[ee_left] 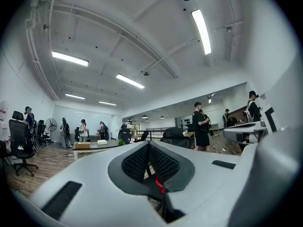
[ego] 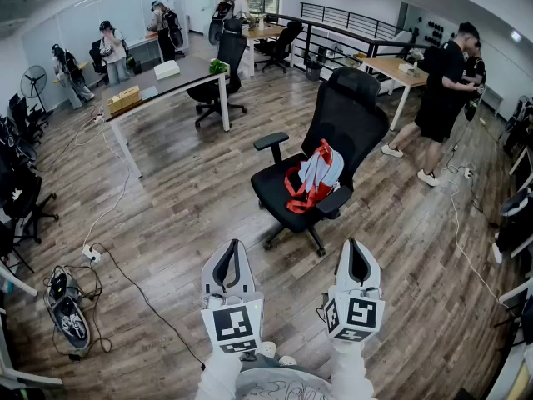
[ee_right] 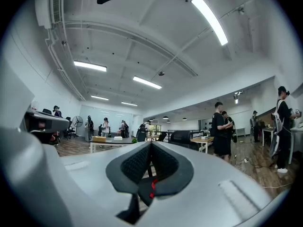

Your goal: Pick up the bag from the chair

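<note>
A chair (ego: 337, 132) stands mid-floor (ego: 191, 182), with a bag (ego: 315, 177) lying on its seat against the backrest. Nearest the viewer, well short of the chair, the left gripper (ego: 233, 247) and right gripper (ego: 356, 245) are side by side. A long table (ego: 179, 77) stands behind and left of the chair, a box (ego: 123, 100) on its near end. A person (ego: 445, 90) stands to the chair's right, just beside a desk (ego: 385, 63).
</note>
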{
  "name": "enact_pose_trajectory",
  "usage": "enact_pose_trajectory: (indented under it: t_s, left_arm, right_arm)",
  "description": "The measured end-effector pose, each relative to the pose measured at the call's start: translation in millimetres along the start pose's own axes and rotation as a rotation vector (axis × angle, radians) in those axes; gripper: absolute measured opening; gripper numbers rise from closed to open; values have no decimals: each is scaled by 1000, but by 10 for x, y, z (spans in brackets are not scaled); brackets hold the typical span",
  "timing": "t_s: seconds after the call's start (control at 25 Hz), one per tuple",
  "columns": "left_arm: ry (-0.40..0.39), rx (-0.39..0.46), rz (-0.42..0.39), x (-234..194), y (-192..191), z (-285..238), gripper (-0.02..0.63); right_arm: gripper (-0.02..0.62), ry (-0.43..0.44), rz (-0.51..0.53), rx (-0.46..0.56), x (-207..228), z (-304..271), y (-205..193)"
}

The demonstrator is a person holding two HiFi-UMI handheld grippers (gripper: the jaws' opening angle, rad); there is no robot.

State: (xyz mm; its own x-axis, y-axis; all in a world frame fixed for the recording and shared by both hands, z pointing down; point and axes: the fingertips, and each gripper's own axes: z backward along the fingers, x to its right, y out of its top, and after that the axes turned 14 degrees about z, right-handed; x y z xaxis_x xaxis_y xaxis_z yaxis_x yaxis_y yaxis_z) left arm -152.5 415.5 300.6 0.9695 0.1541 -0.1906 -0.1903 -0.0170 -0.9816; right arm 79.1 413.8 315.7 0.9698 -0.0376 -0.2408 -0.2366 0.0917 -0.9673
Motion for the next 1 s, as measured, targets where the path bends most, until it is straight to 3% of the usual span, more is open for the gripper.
enact_pose_trajectory:
  t_s: [1.0]
  left_arm:
    - [-33,-7,-9,-232,-35,-533,5]
  right_arm:
    - [9,-39,-26,-38,132,-450,-253]
